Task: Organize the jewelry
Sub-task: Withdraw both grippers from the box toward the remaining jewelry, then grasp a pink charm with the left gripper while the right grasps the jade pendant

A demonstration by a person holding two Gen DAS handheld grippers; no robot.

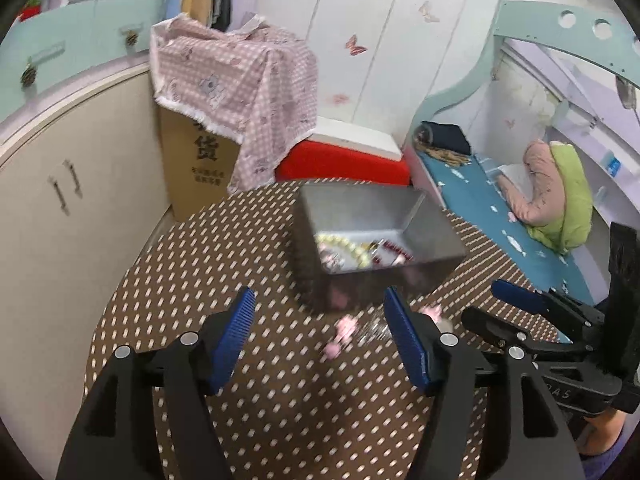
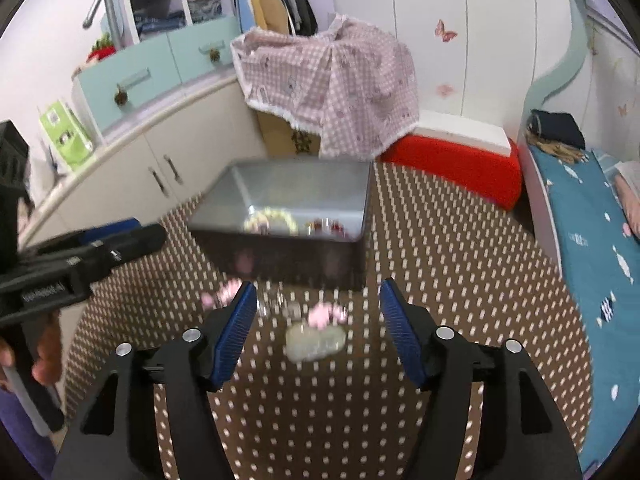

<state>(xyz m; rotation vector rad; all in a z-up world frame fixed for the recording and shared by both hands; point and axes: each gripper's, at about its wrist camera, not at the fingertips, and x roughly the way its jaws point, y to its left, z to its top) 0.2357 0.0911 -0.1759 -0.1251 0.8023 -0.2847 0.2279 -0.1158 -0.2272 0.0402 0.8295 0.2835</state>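
A grey metal box stands on the brown dotted table. Inside it lie a pale bead bracelet and a red-stone piece. In front of the box lie loose pink bead jewelry, clear crystal pieces and a pale translucent bracelet. My left gripper is open and empty above the pink pieces. My right gripper is open and empty above the loose jewelry; it also shows at the right of the left wrist view.
The brown table with white dots carries everything. Behind it stand a cardboard box under a pink checked cloth and a red stool. A cabinet is left, a bed right.
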